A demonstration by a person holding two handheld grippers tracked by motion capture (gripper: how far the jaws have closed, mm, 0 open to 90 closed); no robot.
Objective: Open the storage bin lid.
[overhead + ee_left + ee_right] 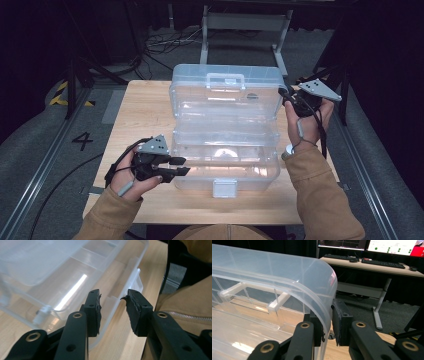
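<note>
With the right gripper (327,322) clamped across the lid (225,90) rim between its jaws, keep the released left gripper (113,312) beside the box base (227,172).

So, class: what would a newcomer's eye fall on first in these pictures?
The big clear plastic box standing open mid-table, its lid tilted up at the back. The right gripper pinches the lid's right edge; the left gripper sits open at the box's front-left corner.
</note>
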